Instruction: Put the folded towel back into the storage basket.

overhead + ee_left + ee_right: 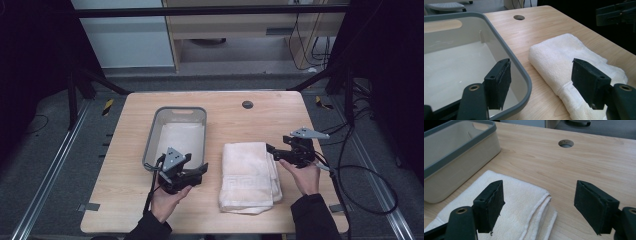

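A folded white towel point(248, 176) is seen lying flat at the near middle of a wooden table point(280, 112), flanked on either side by two hand-held grippers, an arrangement that suggests it is about to be taken up from both edges. The left gripper point(199, 172) is held low over the table between the towel and a grey-rimmed tub point(148, 150), its jaws spread wide and nothing gripped; in the left gripper view one jaw is seen over the tub's near corner and the other over the towel's edge. The right gripper point(273, 150) is held just at the towel's far right corner, jaws likewise wide apart and empty. Both wrists are angled inward. Beyond, the tub stands empty, presumably the towel's destination, and a cable hole point(247, 104) is seen farther back.
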`<state>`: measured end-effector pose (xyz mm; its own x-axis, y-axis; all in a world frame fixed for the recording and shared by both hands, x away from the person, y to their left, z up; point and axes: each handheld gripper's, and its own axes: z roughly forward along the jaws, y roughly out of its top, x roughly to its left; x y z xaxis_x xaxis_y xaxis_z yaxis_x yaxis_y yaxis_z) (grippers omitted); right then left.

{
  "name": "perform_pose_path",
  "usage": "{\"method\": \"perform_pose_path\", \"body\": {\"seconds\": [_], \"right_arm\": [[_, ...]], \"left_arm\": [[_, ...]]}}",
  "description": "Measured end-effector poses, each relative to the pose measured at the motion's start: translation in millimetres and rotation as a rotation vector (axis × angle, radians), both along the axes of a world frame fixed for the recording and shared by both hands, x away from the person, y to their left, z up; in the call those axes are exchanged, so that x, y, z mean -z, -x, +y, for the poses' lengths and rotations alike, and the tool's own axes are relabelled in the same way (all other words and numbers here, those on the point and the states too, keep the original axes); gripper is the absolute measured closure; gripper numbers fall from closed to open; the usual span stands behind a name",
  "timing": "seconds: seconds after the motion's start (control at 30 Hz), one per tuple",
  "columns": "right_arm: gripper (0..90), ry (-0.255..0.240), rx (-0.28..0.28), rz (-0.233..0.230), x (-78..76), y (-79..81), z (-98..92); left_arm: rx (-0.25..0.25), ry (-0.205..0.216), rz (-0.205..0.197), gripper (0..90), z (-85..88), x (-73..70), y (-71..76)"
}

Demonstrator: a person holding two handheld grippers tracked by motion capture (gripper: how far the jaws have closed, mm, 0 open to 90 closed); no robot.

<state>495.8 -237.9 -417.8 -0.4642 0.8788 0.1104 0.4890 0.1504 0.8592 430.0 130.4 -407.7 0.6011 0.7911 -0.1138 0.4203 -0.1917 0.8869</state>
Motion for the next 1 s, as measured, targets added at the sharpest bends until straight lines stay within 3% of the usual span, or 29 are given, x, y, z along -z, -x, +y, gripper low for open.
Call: {"method": "perform_pose_path", "body": {"seconds": [0.43,0.57,0.63,0.8,1.0], "right_arm": [[23.0,0.037,-0.019,0.045,10.5,-5.5,8.0],[23.4,0.001,-0.024,0.055,15.6,-6.7,6.6],[23.4,0.008,-0.018,0.06,16.8,-7.2,5.3],[22.6,0.02,-0.008,0.076,22.2,-8.7,2.6],[22.0,0.036,-0.009,0.074,24.8,-9.1,4.0]], "left_arm": [[0.046,-0.04,0.013,31.3,-24.3,11.2,3.6],[0.064,-0.053,0.019,31.2,-31.9,16.2,6.0],[0.067,-0.053,0.02,31.3,-34.2,17.6,6.6],[0.094,-0.097,0.038,31.3,-46.3,27.5,8.0],[0.1,-0.117,0.054,31.3,-53.9,35.2,7.5]]}}
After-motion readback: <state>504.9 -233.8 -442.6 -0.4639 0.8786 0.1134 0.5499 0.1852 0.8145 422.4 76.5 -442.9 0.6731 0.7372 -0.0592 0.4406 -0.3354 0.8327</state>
